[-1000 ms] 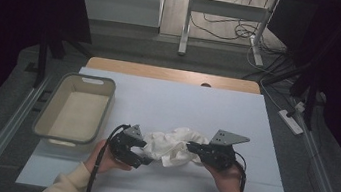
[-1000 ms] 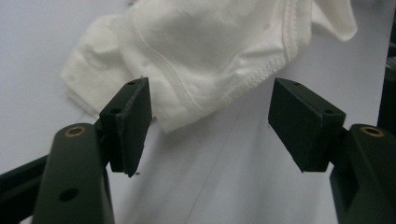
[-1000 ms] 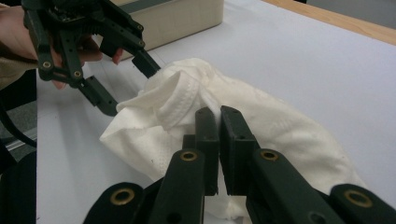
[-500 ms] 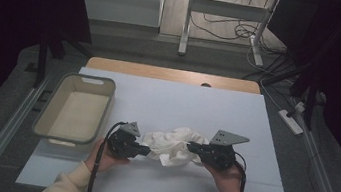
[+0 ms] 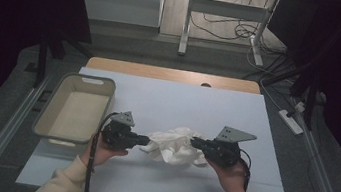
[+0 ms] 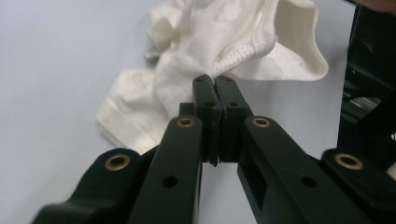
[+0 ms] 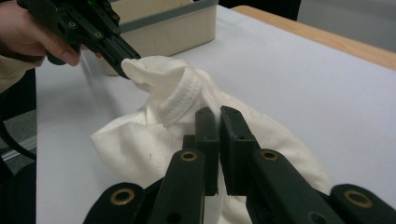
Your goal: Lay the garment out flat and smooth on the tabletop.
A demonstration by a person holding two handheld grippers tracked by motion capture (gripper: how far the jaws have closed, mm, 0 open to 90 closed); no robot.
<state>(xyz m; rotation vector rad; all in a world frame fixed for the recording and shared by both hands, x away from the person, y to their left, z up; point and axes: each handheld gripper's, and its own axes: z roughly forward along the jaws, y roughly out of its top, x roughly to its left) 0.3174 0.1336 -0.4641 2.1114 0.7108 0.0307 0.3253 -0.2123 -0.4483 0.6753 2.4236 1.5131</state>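
Observation:
A crumpled white cloth (image 5: 174,144) lies on the white table cover between my two grippers. My left gripper (image 5: 146,140) is shut on the cloth's left part; in the left gripper view its jaws (image 6: 215,79) pinch a ribbed hem of the cloth (image 6: 224,37). The right gripper view shows the left gripper (image 7: 123,63) holding a raised corner of the cloth (image 7: 154,140). My right gripper (image 5: 193,142) meets the cloth's right edge, and its jaws (image 7: 218,112) are pressed together with a thin fold of cloth between them.
A beige plastic bin (image 5: 80,79) stands empty at the left of the table, close to my left hand; its wall (image 7: 187,16) is behind the cloth in the right gripper view. The table's wooden far edge (image 5: 171,74) lies beyond the bare white cover (image 5: 182,103).
My left gripper's jaws have shut on the cloth's left edge and lifted it a little. The right gripper has stayed in place.

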